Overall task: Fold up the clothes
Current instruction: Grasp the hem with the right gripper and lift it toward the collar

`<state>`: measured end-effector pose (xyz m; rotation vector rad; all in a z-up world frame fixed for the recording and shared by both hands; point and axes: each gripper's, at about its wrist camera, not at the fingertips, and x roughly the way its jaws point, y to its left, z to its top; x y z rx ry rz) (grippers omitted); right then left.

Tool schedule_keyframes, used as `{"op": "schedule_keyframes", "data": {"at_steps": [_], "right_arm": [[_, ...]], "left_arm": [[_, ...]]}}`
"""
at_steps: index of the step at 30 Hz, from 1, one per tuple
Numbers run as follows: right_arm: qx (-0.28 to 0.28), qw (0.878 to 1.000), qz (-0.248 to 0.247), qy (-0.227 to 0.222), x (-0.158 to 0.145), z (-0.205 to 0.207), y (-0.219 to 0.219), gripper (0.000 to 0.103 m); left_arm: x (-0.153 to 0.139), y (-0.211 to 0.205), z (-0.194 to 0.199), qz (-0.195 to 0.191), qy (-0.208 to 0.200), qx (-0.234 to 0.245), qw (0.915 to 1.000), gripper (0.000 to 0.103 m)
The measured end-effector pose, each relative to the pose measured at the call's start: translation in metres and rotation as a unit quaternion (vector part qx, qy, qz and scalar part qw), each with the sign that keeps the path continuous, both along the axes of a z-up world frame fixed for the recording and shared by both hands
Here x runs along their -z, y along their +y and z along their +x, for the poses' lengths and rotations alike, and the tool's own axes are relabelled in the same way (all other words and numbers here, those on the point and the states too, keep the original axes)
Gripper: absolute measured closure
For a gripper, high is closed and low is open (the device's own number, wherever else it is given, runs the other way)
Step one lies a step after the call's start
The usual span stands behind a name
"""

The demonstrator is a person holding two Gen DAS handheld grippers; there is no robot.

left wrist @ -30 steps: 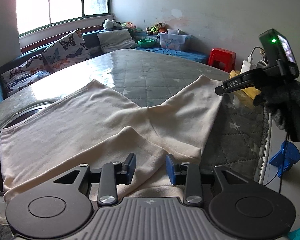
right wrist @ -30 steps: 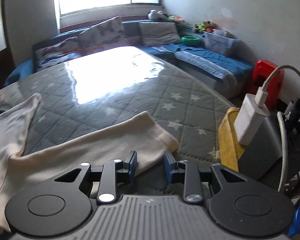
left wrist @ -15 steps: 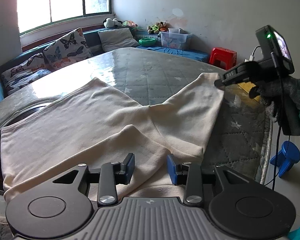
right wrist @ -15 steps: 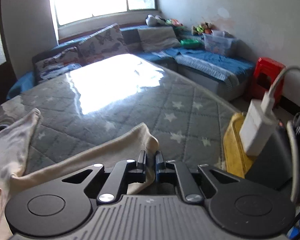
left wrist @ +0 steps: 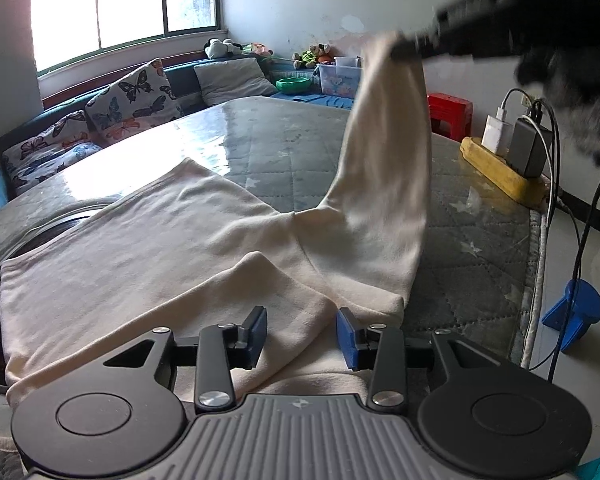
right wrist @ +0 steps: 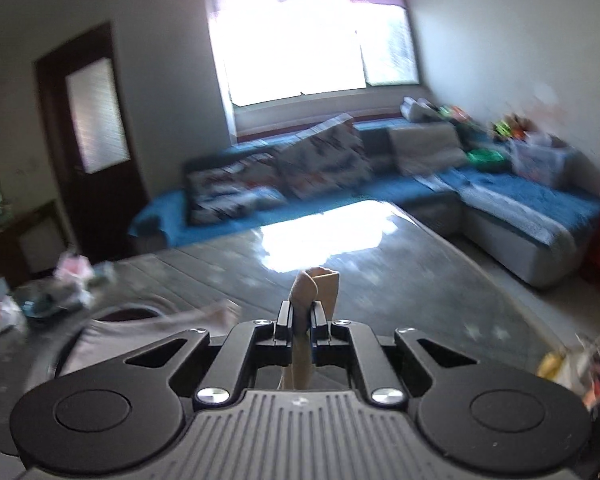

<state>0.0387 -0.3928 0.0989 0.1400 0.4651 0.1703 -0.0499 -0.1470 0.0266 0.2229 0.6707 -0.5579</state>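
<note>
The right gripper (right wrist: 301,316) has its jaws clenched on the cuff of the cream garment (left wrist: 204,248), whose sleeve (left wrist: 384,168) hangs lengthwise from them down to the mattress (left wrist: 284,148). The left gripper (left wrist: 301,334) has jaws released, straddling the near fold just ahead. The lifted sleeve probably gets carried toward the body, left of the right jaws.

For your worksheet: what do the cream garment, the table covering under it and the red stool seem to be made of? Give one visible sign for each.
Cream garment: soft matte knit, probably cotton; it drapes limply from the right gripper.
Table covering: quilted star-print fabric, apparently under glossy clear plastic or glass; it mirrors the window.
Red stool: likely moulded plastic; uniform colour, slight sheen.
</note>
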Motion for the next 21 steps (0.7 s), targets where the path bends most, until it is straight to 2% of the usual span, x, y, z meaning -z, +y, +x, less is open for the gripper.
{"op": "schedule_keyframes", "data": {"at_steps": [5, 10, 21], "right_arm": [[-0.057, 0.998, -0.007, -0.028, -0.030, -0.012, 0.029, 0.096], [-0.108, 0.993, -0.019, -0.046, -0.047, -0.019, 0.067, 0.096], [-0.213, 0.976, -0.030, -0.034, -0.049, -0.025, 0.146, 0.096]], "left_arm": [[-0.009, 0.013, -0.005, -0.010, -0.012, -0.012, 0.9998, 0.059], [-0.017, 0.036, -0.011, -0.016, -0.023, -0.040, 0.9988, 0.059], [-0.016, 0.090, -0.030, -0.026, -0.030, -0.110, 0.9932, 0.059]]}}
